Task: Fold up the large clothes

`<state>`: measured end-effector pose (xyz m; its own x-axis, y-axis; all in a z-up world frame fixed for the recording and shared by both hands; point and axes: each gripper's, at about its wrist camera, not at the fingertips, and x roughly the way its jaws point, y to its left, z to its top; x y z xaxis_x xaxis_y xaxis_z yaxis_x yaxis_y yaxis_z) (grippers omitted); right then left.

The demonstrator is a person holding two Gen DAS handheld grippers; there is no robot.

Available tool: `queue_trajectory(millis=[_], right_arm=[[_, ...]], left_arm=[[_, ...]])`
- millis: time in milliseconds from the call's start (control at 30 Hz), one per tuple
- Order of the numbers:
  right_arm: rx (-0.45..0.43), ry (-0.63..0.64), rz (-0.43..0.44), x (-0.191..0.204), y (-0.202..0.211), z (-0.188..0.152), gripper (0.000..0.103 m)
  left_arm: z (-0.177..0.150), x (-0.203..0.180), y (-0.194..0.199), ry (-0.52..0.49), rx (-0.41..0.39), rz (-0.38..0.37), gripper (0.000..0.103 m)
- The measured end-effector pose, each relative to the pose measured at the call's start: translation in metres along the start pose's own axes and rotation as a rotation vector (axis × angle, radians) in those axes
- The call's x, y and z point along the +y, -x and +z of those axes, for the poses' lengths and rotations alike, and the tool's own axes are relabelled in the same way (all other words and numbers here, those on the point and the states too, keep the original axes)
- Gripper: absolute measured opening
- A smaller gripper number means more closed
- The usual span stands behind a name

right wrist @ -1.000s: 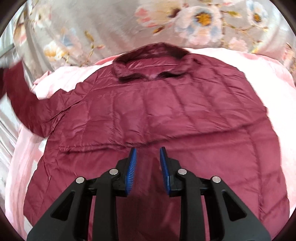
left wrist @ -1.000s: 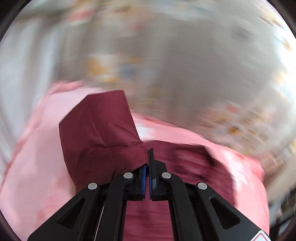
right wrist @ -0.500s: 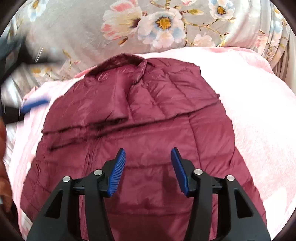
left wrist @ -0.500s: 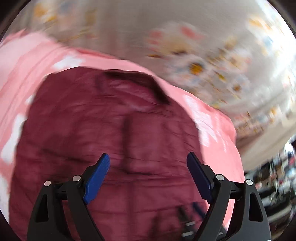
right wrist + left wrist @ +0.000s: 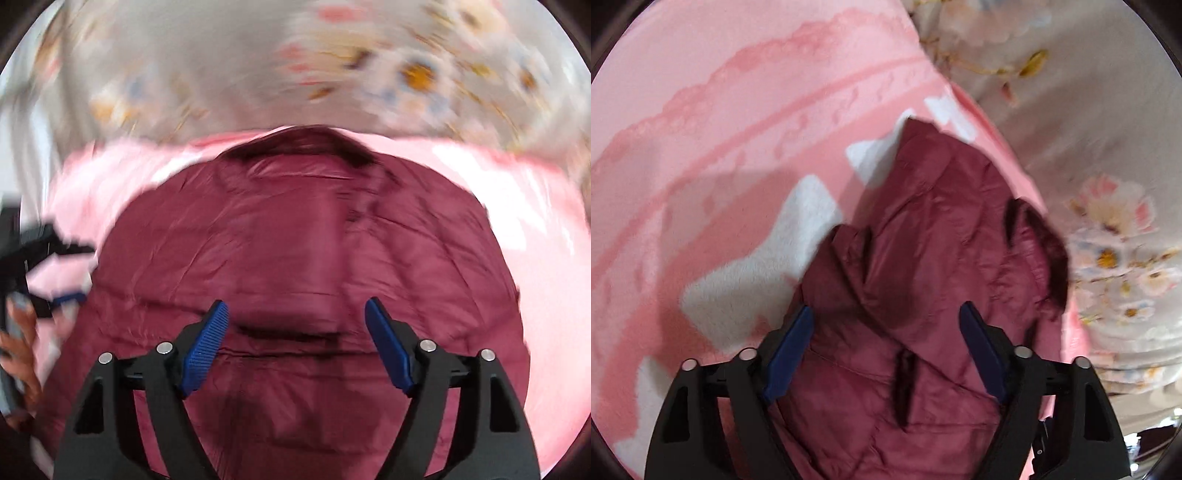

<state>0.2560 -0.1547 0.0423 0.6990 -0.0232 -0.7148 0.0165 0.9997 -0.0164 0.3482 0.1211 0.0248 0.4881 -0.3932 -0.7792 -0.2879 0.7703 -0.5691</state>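
Observation:
A maroon quilted jacket (image 5: 295, 236) lies spread on a pink blanket (image 5: 546, 258), collar away from me, with both sleeves folded in over the body. It also shows in the left wrist view (image 5: 938, 236). My left gripper (image 5: 886, 328) is open and empty, just above the jacket near its left side. My right gripper (image 5: 295, 325) is open wide and empty above the jacket's lower middle. The left gripper also shows at the left edge of the right wrist view (image 5: 48, 266), held by a hand.
The pink blanket (image 5: 720, 147) with white patches covers the bed. A grey floral sheet (image 5: 258, 66) lies beyond the collar, and also shows in the left wrist view (image 5: 1108, 129). The right wrist view is motion-blurred.
My left gripper let go of the sleeve, which now lies folded over the body, and swung to the jacket's left side. My right gripper opened wider.

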Motion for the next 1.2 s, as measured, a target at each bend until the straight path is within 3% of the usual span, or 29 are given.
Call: queue_trajectory(millis=[100,200,267,333,400,533,667,700,733,800,900,1000,1100,1200], right_arm=[[0.027,0.019,-0.133,-0.003,-0.025,0.002,0.071],[0.051,-0.192,-0.234,-0.063,-0.023,-0.002,0.069],[0.068,-0.38,-0.235,-0.111,-0.004,-0.018,0.069],[0.055,-0.523,-0.18,-0.146,0.017,-0.037,0.07],[0.045,-0.58,-0.11,-0.161,0.028,-0.045,0.07],[0.035,-0.598,0.018,-0.168,0.022,-0.036,0.071],[0.072,-0.542,-0.007,-0.162,-0.003,-0.02,0.071],[0.103,-0.53,0.009,-0.158,-0.015,-0.018,0.066],[0.13,-0.522,0.026,-0.157,-0.024,-0.018,0.058],[0.162,-0.499,0.041,-0.151,-0.03,-0.017,0.014],[0.08,-0.496,0.111,-0.143,-0.001,-0.007,0.005],[-0.03,-0.438,0.102,-0.136,0.044,-0.002,0.005],[0.025,-0.394,0.053,-0.132,0.034,-0.016,0.005],[0.116,-0.391,0.02,-0.131,0.001,-0.035,0.005]], left_arm=[[-0.005,-0.005,-0.005,-0.069,-0.024,0.079,0.065],[-0.006,-0.006,-0.006,-0.129,-0.031,0.114,0.064],[-0.006,-0.003,-0.005,-0.152,-0.033,0.119,0.064],[-0.006,0.003,-0.001,-0.14,-0.028,0.108,0.063],[-0.005,0.006,0.004,-0.097,-0.023,0.073,0.061],[0.0,0.003,0.001,-0.011,0.016,-0.03,0.061],[0.002,0.0,-0.002,0.019,0.014,-0.035,0.061],[0.002,0.0,-0.001,0.033,0.015,-0.045,0.058],[0.003,0.0,-0.001,0.04,0.013,-0.046,0.05],[0.005,-0.003,0.002,0.035,0.003,-0.038,0.0],[0.007,-0.013,0.017,-0.031,-0.042,-0.02,0.0],[0.005,-0.02,0.038,-0.121,-0.106,0.011,0.0],[-0.002,-0.016,0.03,-0.166,-0.082,0.046,0.0],[-0.015,-0.008,0.004,-0.199,-0.054,0.146,0.0]])
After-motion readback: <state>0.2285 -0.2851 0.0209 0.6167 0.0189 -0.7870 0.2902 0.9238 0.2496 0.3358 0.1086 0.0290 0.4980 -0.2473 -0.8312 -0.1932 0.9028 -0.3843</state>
